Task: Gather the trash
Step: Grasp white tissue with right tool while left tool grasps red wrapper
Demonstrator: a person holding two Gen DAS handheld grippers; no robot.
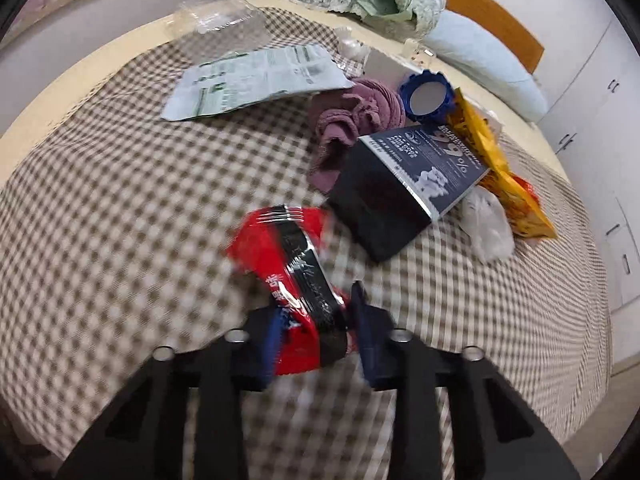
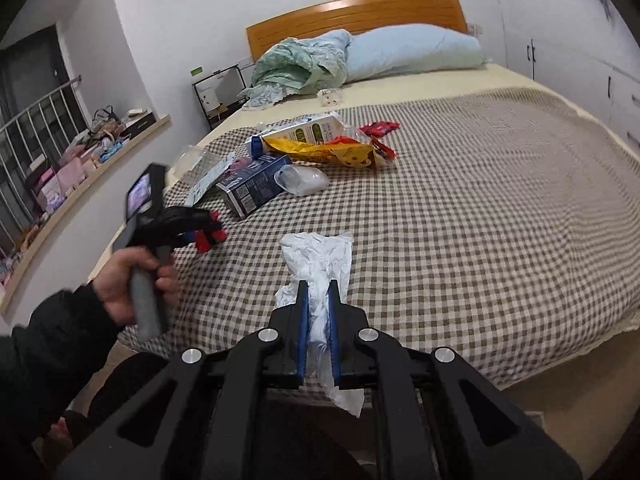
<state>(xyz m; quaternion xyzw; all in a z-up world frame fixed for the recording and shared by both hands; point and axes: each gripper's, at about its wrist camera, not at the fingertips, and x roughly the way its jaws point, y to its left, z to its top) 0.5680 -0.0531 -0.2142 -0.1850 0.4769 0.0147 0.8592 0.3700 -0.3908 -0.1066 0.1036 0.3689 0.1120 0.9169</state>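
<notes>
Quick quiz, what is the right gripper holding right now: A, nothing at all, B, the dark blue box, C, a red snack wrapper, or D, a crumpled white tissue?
D: in the right wrist view the right gripper is shut on a crumpled white tissue above the checked blanket; the red wrapper is in the left gripper.

A glossy red plastic wrapper (image 1: 294,276) is gleaming over the matt woven checked blanket (image 1: 140,200); crumpled white tissue paper (image 2: 320,276) is showing soft creases, the wooden headboard (image 2: 360,14) shining, varnished.
</notes>
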